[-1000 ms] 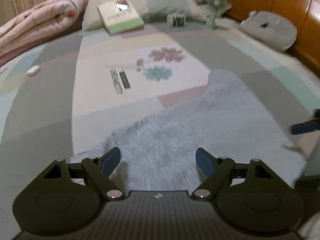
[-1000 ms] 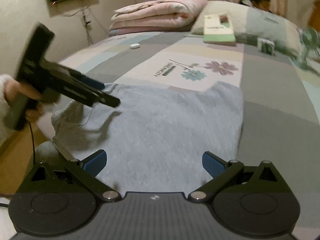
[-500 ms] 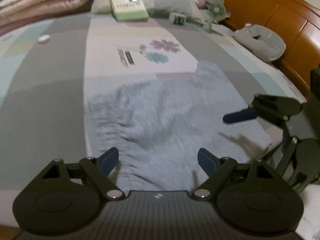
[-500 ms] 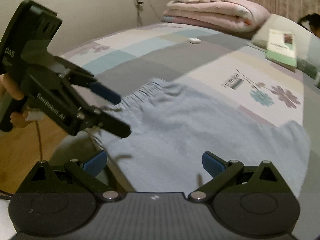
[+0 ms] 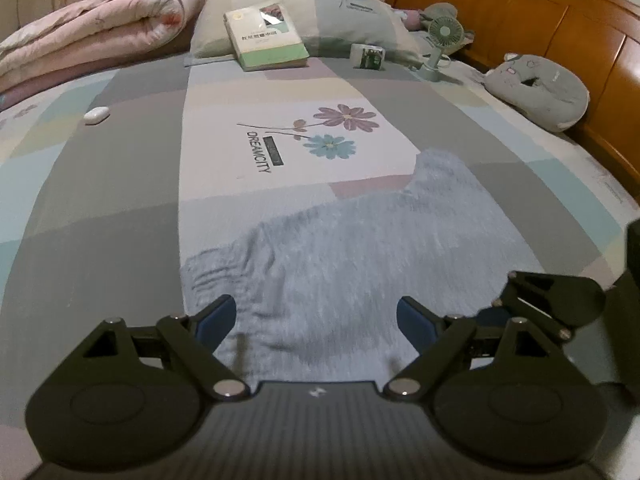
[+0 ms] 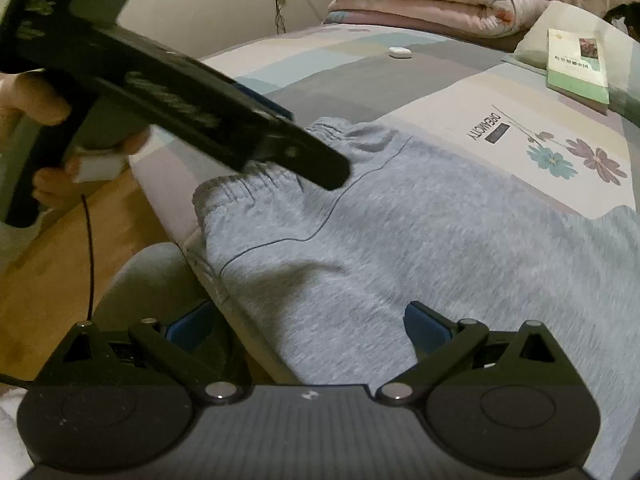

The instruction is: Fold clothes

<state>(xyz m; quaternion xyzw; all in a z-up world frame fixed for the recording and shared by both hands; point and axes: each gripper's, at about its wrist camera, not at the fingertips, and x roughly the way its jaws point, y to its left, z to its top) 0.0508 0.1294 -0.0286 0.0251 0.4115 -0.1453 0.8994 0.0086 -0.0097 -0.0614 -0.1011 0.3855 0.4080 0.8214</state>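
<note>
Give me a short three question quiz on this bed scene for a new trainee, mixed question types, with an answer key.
1. True or false: the left tool is clamped on the grey sweatpants.
2. Multiple choice: what rests against the pillow? A) a green and white book B) a laptop C) a shoe
3. Fill in: the folded quilt at the head of the bed is ____ in colour.

Key
1. False: both it and the right tool stand open, with nothing pinched.
2. A, the book.
3. Pink.
</note>
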